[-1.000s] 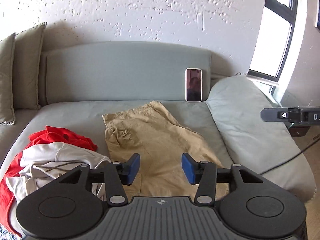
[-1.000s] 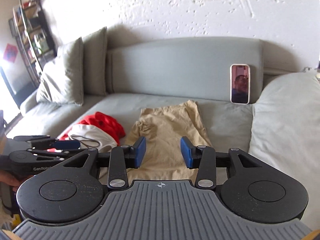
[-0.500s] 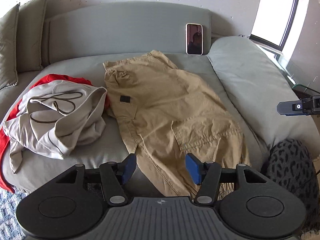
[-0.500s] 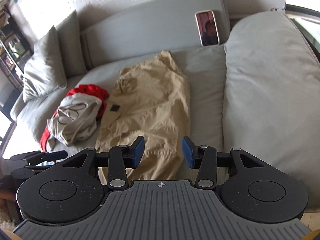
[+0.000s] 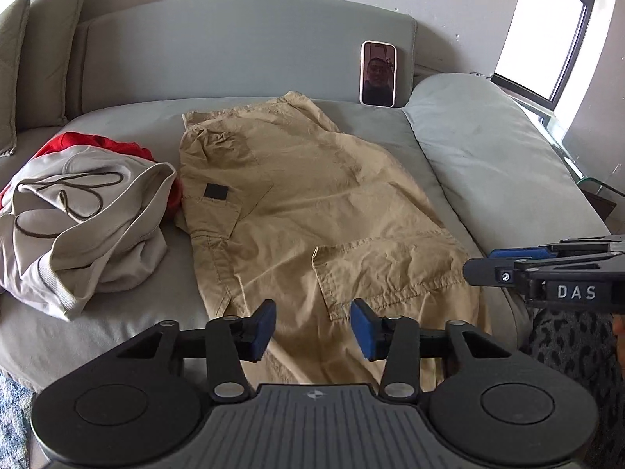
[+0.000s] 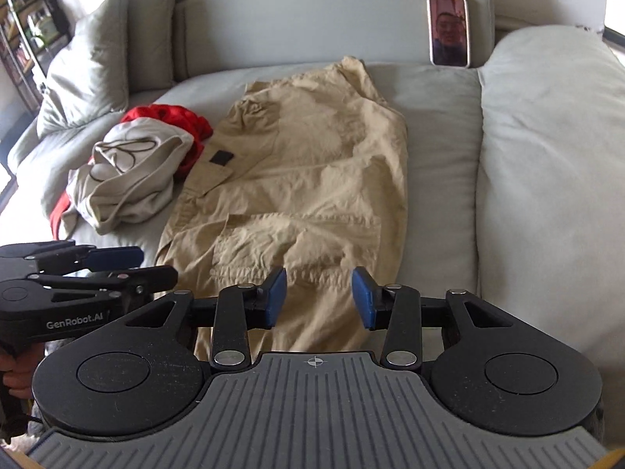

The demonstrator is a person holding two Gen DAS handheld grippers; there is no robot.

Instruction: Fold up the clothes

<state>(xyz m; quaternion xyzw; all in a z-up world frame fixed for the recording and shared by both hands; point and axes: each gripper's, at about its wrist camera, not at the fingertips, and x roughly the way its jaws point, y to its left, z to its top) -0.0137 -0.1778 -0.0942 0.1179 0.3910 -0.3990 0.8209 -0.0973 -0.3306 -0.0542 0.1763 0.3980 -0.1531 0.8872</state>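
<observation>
Both grippers have dropped closer to the khaki pants (image 5: 312, 211) spread mid-frame on the sofa (image 5: 242, 51). Left gripper (image 5: 311, 327) and right gripper (image 6: 318, 296): jaws wide, empty. Looks like pre-grasp; next, pinch the lower hems.

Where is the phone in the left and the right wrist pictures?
Left wrist: phone upper right of centre, propped against the sofa backrest.
Right wrist: phone near the top, right of centre.
Shared landmark: khaki trousers spread in front of it.
</observation>
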